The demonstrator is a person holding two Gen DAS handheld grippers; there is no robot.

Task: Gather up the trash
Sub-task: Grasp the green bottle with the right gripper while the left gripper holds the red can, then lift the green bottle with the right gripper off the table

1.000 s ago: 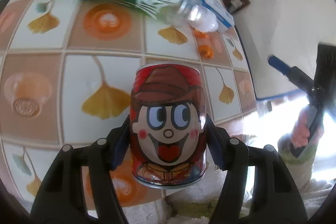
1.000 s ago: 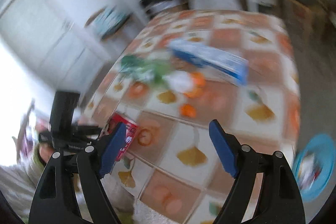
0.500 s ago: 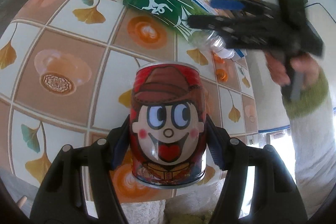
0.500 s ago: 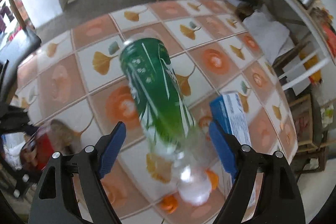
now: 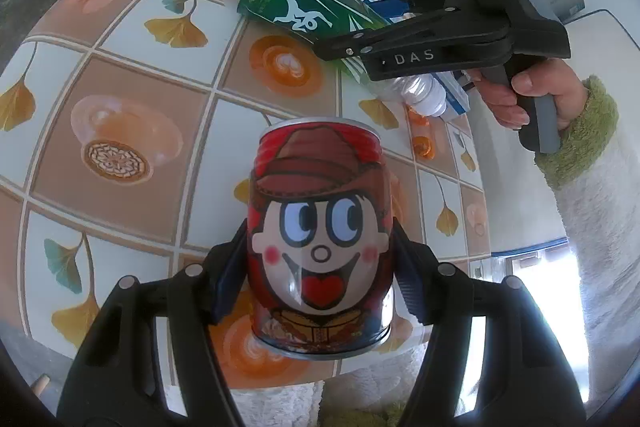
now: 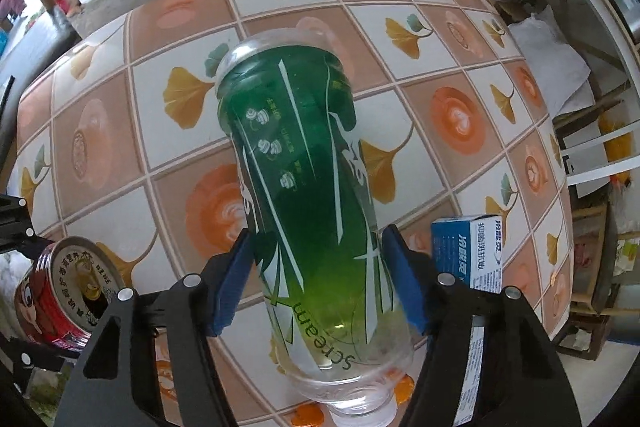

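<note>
Green bottle [image 6: 308, 211] lies on its side on tiled bench [image 6: 100, 131], cap end toward right wrist camera. Right gripper [image 6: 316, 287] straddles bottle's lower body; jaws just closing, blue pads against both sides of label. Blue-white box [image 6: 472, 251] just beside bottle at 3 o'clock. Red cartoon can [image 5: 320, 239] clamped between left gripper [image 5: 316, 267] jaws, held partly wide on can, near bench edge. In right wrist view, can sits at 8 o'clock. Hand [image 5: 532, 99] in green-cuffed sleeve [image 5: 576, 143] grips right tool's handle.
</note>
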